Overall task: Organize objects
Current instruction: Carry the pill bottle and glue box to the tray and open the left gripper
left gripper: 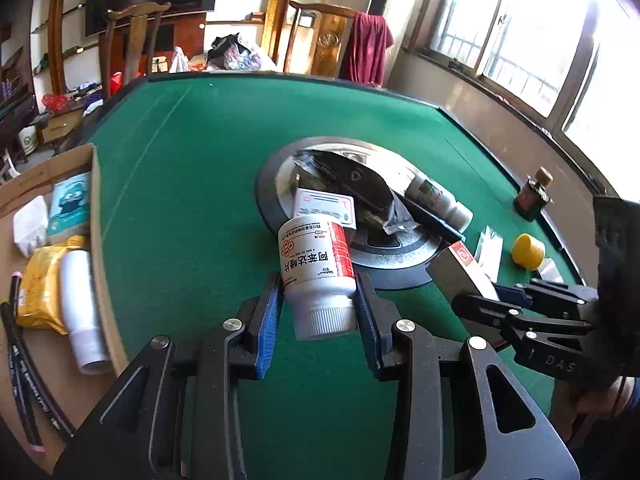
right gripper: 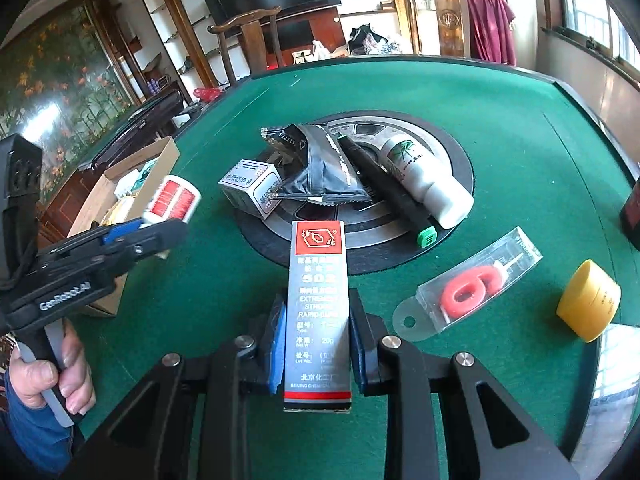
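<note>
My left gripper (left gripper: 318, 300) is shut on a white pill bottle with a red label (left gripper: 318, 268), held above the green table; it also shows in the right wrist view (right gripper: 172, 200). My right gripper (right gripper: 318, 320) is shut on a tall grey 502 glue box (right gripper: 318, 304), which also shows in the left wrist view (left gripper: 460, 272). On the round metal centre disc (right gripper: 360, 224) lie a small white box (right gripper: 250, 186), a black foil pouch (right gripper: 324, 172), a black marker with a green cap (right gripper: 390, 188) and a white bottle (right gripper: 424, 176).
A cardboard box (left gripper: 94, 216) at the left table edge holds a white bottle, a yellow packet and a teal pack. A packaged red number candle (right gripper: 468, 284), a yellow cap (right gripper: 588, 300) and a small dark bottle (left gripper: 532, 194) sit at the right. Chairs stand behind the table.
</note>
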Motion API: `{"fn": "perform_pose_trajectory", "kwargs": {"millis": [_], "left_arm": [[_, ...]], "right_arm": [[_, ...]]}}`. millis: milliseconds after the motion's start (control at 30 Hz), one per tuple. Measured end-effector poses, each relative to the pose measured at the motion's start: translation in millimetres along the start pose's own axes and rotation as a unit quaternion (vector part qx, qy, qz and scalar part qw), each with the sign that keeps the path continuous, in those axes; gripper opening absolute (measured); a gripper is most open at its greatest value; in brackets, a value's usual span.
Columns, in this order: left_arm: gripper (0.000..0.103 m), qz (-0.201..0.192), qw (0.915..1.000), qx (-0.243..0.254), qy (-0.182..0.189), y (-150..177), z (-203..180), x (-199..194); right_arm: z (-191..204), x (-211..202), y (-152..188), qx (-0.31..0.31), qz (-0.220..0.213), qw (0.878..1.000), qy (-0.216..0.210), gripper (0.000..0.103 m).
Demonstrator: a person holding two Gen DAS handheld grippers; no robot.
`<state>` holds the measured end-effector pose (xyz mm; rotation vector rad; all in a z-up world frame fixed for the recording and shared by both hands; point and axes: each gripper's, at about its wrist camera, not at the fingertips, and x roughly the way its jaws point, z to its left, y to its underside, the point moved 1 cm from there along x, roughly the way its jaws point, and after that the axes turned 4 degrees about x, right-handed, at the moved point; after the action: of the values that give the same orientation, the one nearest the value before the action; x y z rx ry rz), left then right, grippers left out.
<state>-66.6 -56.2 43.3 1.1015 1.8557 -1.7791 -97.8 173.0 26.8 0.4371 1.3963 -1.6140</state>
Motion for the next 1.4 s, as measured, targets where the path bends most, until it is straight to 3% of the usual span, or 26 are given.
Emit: {"fn": "perform_pose_trajectory", "kwargs": {"millis": [400,1400], "left_arm": [[0.035,-0.022,0.9995,-0.014,-0.020,-2.9,18.6,-4.9],[0.035,-0.030,0.9991,-0.008,-0.029,-5.6,19.6,-2.7]], "right_arm": [[43.4,4.5,10.5,0.052,-0.031,0.998,-0.010,0.026],[34.7,11.1,7.2,0.065,-0.032,0.997,-0.007,0.026]]}}
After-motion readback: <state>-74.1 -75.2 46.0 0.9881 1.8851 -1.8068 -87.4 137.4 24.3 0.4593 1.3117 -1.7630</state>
